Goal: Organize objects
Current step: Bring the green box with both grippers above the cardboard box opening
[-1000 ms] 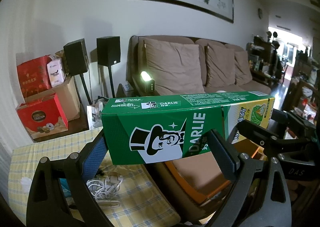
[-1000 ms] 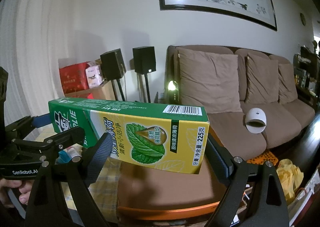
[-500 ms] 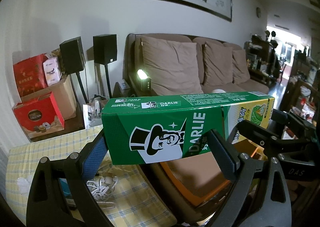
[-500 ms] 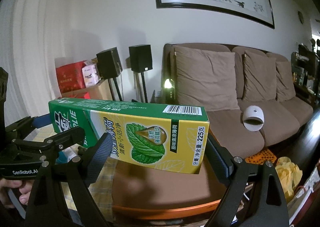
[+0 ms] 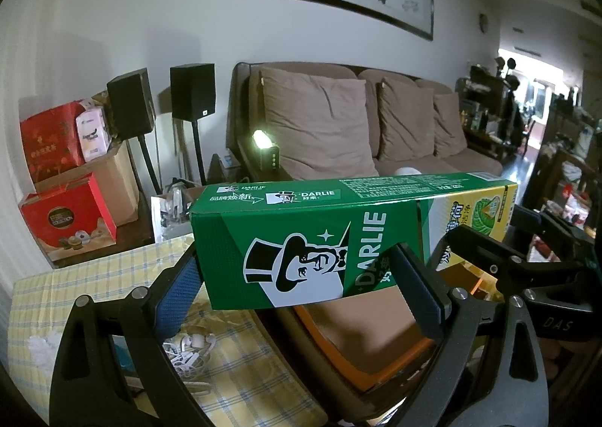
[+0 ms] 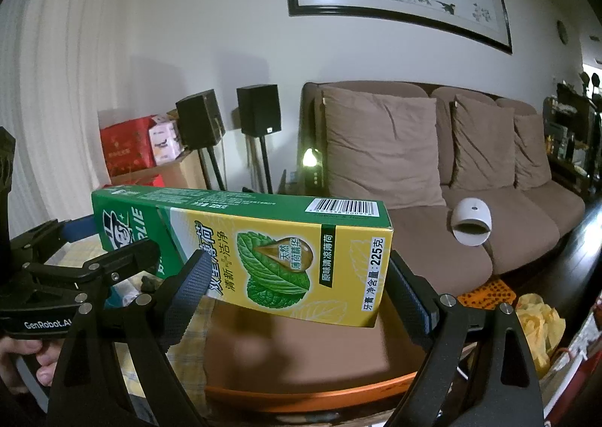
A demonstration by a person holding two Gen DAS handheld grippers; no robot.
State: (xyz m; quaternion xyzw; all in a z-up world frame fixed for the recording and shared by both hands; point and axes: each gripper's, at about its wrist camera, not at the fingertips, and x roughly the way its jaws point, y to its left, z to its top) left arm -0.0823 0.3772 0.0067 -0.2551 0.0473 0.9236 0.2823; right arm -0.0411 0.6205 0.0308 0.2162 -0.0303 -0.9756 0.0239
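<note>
figure. a long toothpaste box [image 5: 338, 235] is held in the air between two grippers, above an orange-rimmed tray [image 6: 301, 382] and beside the checked desk [image 5: 240, 370]. the left gripper [image 5: 297, 295] is clamped on the green end of the box; its blue pad presses the end face and the other pad lies against the printed front. the right gripper [image 6: 297, 291] is spread wide around the yellow end [image 6: 320, 269], its pads against the box's two sides, so it appears to grip that end too.

risks, as judged from this pose: (a) both grippers hold one thin carton, so any pull, push or twist of one hand against the other could crease or buckle it. (b) if one gripper lets go while the other holds only an end, the long box could swing down and slip out, dropping into the tray or onto the white cable [image 5: 188, 351] that lies on the desk beside the tray. (c) the right gripper's pads sit near the lower edge of the box, so the hold there looks shallow and could slide off.
</note>
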